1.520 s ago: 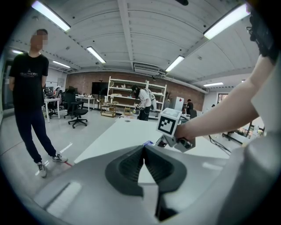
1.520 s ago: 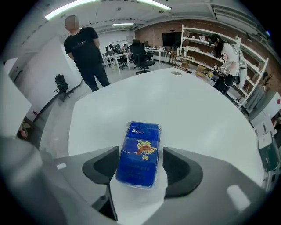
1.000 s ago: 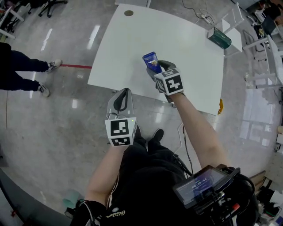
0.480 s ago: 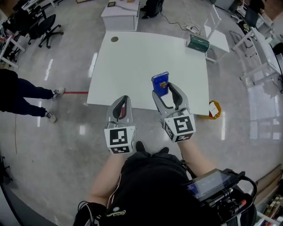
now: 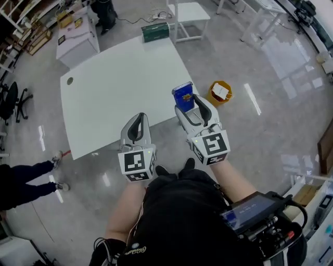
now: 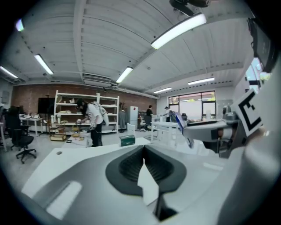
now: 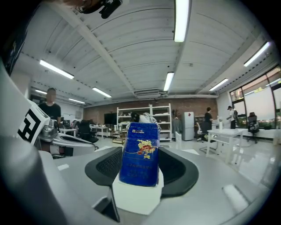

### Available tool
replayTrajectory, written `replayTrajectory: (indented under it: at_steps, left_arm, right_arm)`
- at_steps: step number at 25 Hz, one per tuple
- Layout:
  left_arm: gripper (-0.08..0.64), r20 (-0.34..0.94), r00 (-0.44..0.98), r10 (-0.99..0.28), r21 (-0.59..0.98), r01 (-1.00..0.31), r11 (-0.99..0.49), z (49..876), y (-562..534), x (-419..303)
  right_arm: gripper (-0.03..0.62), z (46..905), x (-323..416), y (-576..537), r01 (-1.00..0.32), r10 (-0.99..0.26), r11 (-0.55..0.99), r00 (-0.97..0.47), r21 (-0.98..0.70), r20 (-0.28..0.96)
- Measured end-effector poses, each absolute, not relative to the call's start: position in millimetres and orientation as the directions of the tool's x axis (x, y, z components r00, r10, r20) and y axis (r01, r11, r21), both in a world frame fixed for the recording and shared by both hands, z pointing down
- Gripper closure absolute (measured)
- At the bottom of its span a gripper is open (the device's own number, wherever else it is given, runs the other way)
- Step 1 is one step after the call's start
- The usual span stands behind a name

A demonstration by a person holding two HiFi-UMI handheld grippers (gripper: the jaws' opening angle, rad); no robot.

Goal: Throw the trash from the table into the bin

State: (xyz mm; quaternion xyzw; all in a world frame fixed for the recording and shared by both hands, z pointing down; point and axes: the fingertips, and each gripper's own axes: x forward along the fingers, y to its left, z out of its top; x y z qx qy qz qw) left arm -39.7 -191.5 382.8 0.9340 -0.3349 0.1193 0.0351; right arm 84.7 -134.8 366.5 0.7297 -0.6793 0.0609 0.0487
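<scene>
A blue snack packet stands upright between the jaws of my right gripper, which is shut on it. In the right gripper view the packet fills the middle, pressed by both dark pads. The gripper hovers above the floor just off the white table's near right corner. A yellow bin with paper inside stands on the floor just to its right. My left gripper is shut and holds nothing, over the table's near edge; its pads meet in the left gripper view.
A green box lies at the table's far corner. Behind it stand a white stool and a white cabinet. A person's legs show at the left. Another person works at shelves far off.
Both grippers have lifted away from the table and swung right, the packet still in the right one. The view has turned, so the yellow bin now lies close beside the right gripper.
</scene>
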Motion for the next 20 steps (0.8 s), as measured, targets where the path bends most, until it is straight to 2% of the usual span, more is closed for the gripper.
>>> replayTrajectory:
  at_steps: [6,10,15,20]
  left_arm:
    - [0.551,0.248,0.870,-0.426,-0.014,-0.436,-0.900,382.0,-109.3,125.9]
    - [0.551,0.268,0.904,-0.333,-0.010,-0.343,-0.939,395.6,-74.8,206.1]
    - [0.551,0.285,0.921,-0.264,-0.019,-0.270,-0.963,405.2,-76.6,275.3]
    - [0.551,0.303,0.933,-0.194,0.022,-0.210,-0.977,434.0,-114.7,350.4]
  right_arm:
    - [0.328,370.8,235.3,-16.5,-0.948,-0.935,-0.317,0.308,-0.022,0.173]
    - [0.328,384.9,311.2,27.6,-0.906,-0.893,-0.422,0.408,-0.037,0.190]
    - [0.328,405.3,377.0,40.5,-0.853,-0.841,-0.517,0.492,-0.068,0.226]
    - [0.328,430.6,436.3,8.1,-0.814,-0.793,-0.577,0.542,-0.061,0.278]
